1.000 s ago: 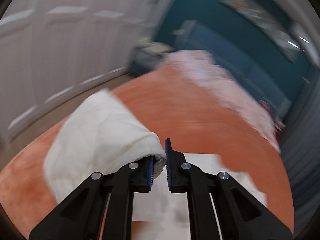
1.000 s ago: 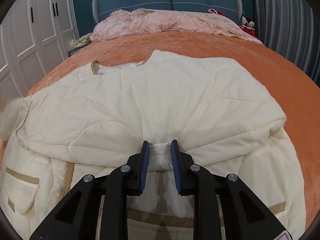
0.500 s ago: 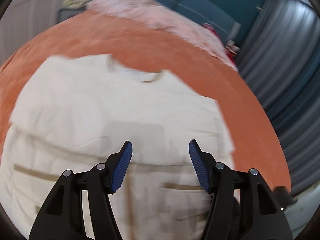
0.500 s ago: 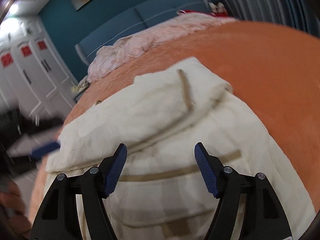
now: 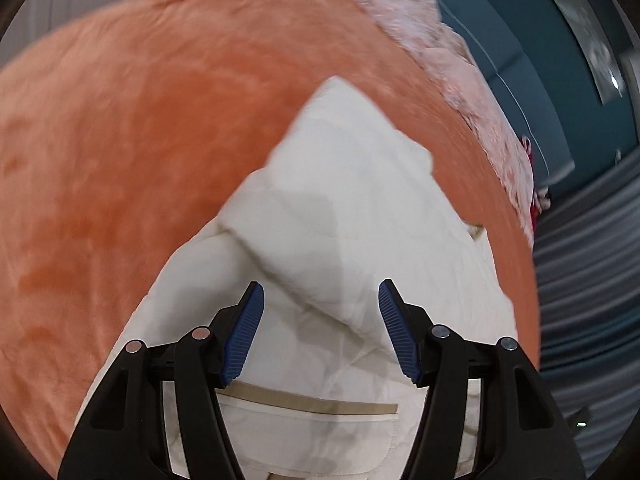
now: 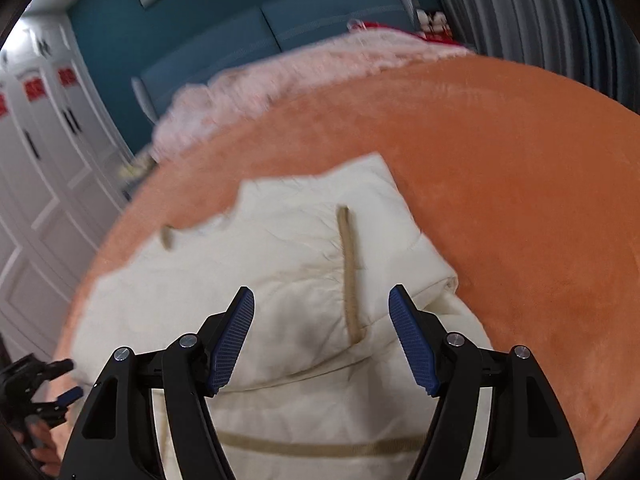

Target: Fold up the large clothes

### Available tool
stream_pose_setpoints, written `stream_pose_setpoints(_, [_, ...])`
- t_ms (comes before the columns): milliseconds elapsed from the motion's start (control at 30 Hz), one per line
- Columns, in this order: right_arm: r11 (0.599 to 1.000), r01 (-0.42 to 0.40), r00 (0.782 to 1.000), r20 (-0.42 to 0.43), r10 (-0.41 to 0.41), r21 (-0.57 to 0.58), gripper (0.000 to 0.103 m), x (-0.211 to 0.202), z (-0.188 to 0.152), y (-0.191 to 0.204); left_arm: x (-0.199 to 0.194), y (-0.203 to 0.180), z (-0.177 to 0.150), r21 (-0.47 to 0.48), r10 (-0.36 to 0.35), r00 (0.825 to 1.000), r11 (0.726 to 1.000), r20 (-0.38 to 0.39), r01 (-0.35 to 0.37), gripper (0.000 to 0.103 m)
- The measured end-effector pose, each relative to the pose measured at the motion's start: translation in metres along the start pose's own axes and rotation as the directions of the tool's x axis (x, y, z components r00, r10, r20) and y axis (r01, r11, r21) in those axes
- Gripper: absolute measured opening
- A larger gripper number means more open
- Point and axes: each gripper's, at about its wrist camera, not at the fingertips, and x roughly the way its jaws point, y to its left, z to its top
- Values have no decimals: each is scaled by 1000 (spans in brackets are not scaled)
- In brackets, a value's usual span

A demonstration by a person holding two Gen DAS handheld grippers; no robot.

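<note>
- Jacket [image 5: 352,216]: a cream quilted garment lay on the orange bed [image 5: 132,120], both sleeves folded in over the body; tan trim [image 6: 349,268] ran along the upper folded sleeve in the right wrist view, and a tan-edged pocket [image 5: 308,404] lay nearest the left camera.
- Left hand-held gripper [image 5: 320,330]: it hung above the lower part of the jacket, jaws spread wide, blue pads [image 5: 243,334] holding nothing. It also showed, blurred, at the lower left edge of the right wrist view [image 6: 44,388].
- Right hand-held gripper [image 6: 322,340]: it was also wide open and empty, poised over the folded sleeve, with the tan trim lying between its fingers in view.
- Surroundings: a pink lace cloth [image 6: 280,80] lay at the head of the bed before a blue headboard [image 6: 256,40]; white wardrobe doors [image 6: 44,168] stood at the left, grey curtains [image 6: 532,12] at the right.
</note>
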Motion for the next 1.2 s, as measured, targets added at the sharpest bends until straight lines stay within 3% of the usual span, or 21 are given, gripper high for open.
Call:
stream_pose_setpoints(67, [1000, -5, 999, -47, 4, -5, 44, 14, -2, 2, 4, 10, -2, -51, -41, 999, 998, -17, 40, 57])
stream_pose_setpoints(100, [1000, 1, 998, -65, -3, -21, 41, 19, -3, 6, 6, 11, 0, -65, -50, 999, 997, -18, 49, 56])
stream_pose_setpoints(133, [999, 3, 998, -69, -5, -42, 29, 21, -4, 11, 7, 11, 1, -67, -52, 999, 996, -14, 51, 47])
stream_pose_setpoints(167, [997, -11, 997, -73, 5, -73, 4, 22, -3, 19, 6, 9, 1, -69, -51, 999, 996, -4, 51, 40])
stream_pose_setpoints(200, [995, -28, 997, -71, 21, -92, 3, 18, -1, 25, 4, 5, 5, -65, -42, 999, 997, 9, 43, 27])
stream_pose_setpoints(233, [994, -51, 998, -39, 47, -100, 3, 10, 6, 31, 3, 1, 10, -62, -34, 999, 997, 23, 36, 19])
stream_pose_setpoints(300, [989, -86, 993, 65, 94, -122, 2, -15, 21, 42, -8, -6, 18, -39, -35, 996, 999, 79, 38, 12])
stream_pose_setpoints(400, [983, -87, 977, 179, 116, -159, 2, -43, 35, 50, -31, -18, 18, 56, 24, 980, 998, 199, -36, 12])
stream_pose_setpoints(533, [986, -24, 999, 33, 30, -163, 2, 0, 8, 35, -4, -15, 5, 139, 138, 976, 977, 167, -162, 10])
stream_pose_setpoints(667, [993, -8, 998, -58, 1, -122, 2, 26, -23, 13, 13, -1, -15, 176, 189, 969, 960, 162, -217, 10])
stream_pose_setpoints(900, [990, 12, 995, -91, -25, -142, 2, 44, -42, 13, 31, -6, -33, 287, 250, 936, 903, 248, -318, 11])
stream_pose_setpoints(1100, [989, 25, 995, -94, -39, -145, 3, 40, -37, 14, 31, -13, -35, 313, 269, 928, 885, 258, -344, 12])
stream_pose_setpoints(1167, [991, 45, 996, -72, -55, -130, 7, 21, -32, 14, 17, -17, -34, 335, 289, 924, 870, 250, -362, 18])
stream_pose_setpoints(1200, [991, 52, 997, -45, -58, -126, 9, 10, -29, 16, 2, -20, -35, 346, 289, 923, 864, 252, -365, 26])
